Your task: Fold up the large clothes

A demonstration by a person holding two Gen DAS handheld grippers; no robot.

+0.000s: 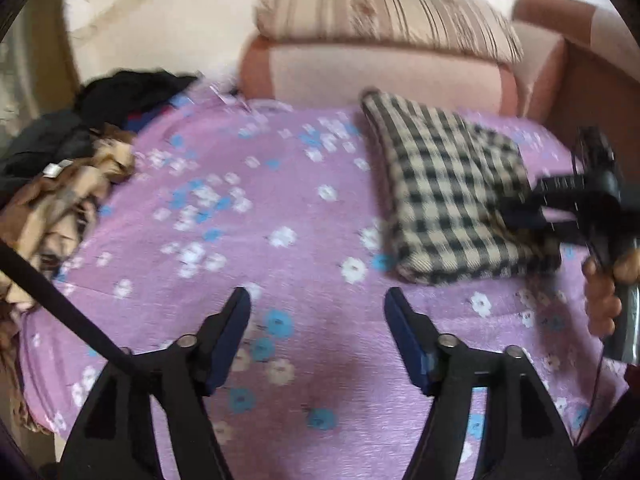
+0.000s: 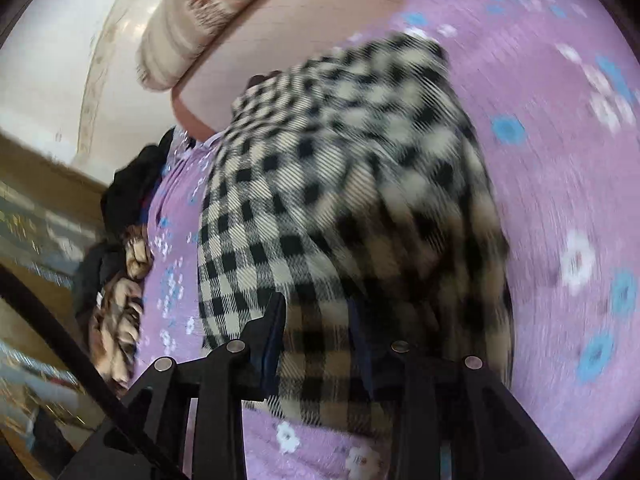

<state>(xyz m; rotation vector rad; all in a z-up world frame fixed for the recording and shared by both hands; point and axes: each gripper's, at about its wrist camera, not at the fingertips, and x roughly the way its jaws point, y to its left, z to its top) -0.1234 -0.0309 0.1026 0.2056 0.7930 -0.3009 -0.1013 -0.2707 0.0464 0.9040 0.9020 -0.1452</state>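
Left gripper (image 1: pixel 318 304): fingers apart, empty, over bedsheet (image 1: pixel 280 208).
Right gripper (image 2: pixel 318 312): fingers astride folded checked garment (image 2: pixel 340 184); grip blurred, cannot tell.
Clothes pile (image 1: pixel 68 184): far left, partly cut off.

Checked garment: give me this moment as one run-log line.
checked garment: folded, on purple floral sheet | right gripper: at its edge, grip unclear | left gripper: open, empty
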